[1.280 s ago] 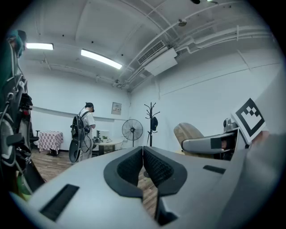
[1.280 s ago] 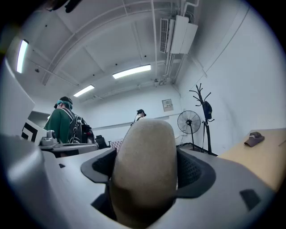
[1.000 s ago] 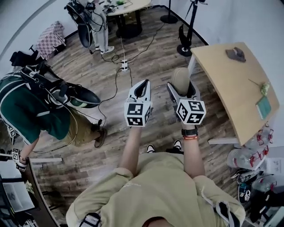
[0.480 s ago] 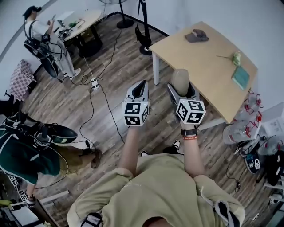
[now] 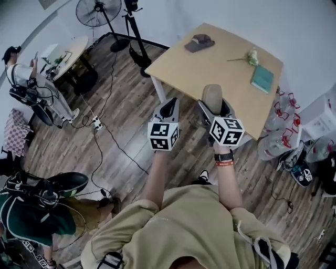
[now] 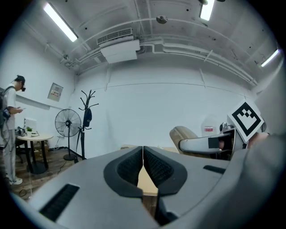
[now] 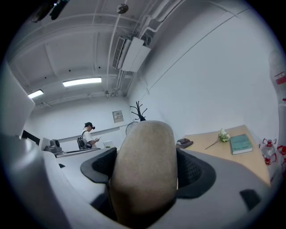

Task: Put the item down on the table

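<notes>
My right gripper [image 5: 213, 103] is shut on a tan, rounded flat item [image 5: 212, 96] that sticks out past its jaws; in the right gripper view this tan item [image 7: 145, 172] fills the gap between the black pads. My left gripper [image 5: 168, 105] is held beside it, shut with nothing between its pads [image 6: 143, 167]. Both are held in the air over the wooden floor, just short of the near edge of the light wooden table [image 5: 210, 68]. The table [image 7: 223, 150] also shows at the right in the right gripper view.
On the table lie a dark cap [image 5: 198, 42], a flower stem [image 5: 247, 57] and a teal book [image 5: 262, 79]. Water bottles [image 5: 281, 118] stand right of it. A standing fan [image 5: 97, 13], cables [image 5: 105, 136] on the floor, and people [image 5: 26, 89] at the left.
The view has swung toward the table, which now lies straight ahead and closer. Both grippers keep their pose, the right one still holding the tan item.
</notes>
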`<control>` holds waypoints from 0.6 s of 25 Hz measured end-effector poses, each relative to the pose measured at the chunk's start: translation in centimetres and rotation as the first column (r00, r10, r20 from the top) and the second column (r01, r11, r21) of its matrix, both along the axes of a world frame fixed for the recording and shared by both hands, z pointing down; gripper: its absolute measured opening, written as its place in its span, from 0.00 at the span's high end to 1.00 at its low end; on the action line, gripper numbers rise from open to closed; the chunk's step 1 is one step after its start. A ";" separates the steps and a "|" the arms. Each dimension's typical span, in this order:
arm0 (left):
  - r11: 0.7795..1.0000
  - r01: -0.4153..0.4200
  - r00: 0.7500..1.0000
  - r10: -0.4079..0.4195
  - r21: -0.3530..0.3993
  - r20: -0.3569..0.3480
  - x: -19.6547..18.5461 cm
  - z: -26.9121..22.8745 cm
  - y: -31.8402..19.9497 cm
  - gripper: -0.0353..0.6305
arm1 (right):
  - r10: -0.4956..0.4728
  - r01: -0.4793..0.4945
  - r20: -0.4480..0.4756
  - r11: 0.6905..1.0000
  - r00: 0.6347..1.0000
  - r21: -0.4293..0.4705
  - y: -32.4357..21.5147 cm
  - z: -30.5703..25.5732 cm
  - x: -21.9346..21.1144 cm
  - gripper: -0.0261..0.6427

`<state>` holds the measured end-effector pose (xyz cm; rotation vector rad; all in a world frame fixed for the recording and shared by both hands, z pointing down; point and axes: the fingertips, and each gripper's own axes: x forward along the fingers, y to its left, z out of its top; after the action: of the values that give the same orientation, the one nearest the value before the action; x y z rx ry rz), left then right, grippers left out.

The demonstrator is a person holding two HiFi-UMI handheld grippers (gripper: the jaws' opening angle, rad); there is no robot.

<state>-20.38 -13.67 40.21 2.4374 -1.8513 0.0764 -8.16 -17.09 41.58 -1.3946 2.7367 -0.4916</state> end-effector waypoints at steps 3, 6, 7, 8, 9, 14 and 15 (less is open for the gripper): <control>0.999 -0.042 0.999 0.042 -0.008 0.011 3.6 0.2 -2.0 0.91 | 0.031 -0.031 -0.016 1.000 0.999 -0.003 -1.6 0.3 3.4 0.33; 0.997 -0.073 0.997 0.073 -0.006 0.015 7.2 0.3 -4.0 0.91 | 0.060 -0.060 -0.042 0.998 0.997 -0.017 -3.1 0.8 6.8 0.33; 0.996 -0.084 0.996 0.084 -0.005 0.015 8.5 0.3 -4.7 0.91 | 0.071 -0.072 -0.053 0.997 0.996 -0.026 -3.6 1.1 8.0 0.33; 0.996 -0.094 0.995 0.094 -0.004 0.014 9.8 0.4 -5.4 0.91 | 0.082 -0.084 -0.065 0.996 0.995 -0.038 -4.1 1.5 9.4 0.33; 0.995 -0.104 0.995 0.104 -0.003 0.012 11.3 0.5 -6.1 0.91 | 0.092 -0.096 -0.075 0.994 0.993 -0.051 -4.6 1.9 10.8 0.33; 0.989 -0.149 0.989 0.148 -0.009 -0.006 18.4 1.9 -9.1 0.91 | 0.125 -0.132 -0.089 0.988 0.988 -0.079 -6.5 3.3 17.5 0.34; 0.987 -0.162 0.987 0.162 -0.012 -0.007 19.7 2.2 -9.5 0.91 | 0.135 -0.142 -0.088 0.987 0.987 -0.081 -6.7 3.5 18.8 0.35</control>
<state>-0.69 -23.18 42.37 2.5716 -1.6418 0.0896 10.61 -23.78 45.10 -1.6473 2.6846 -0.5635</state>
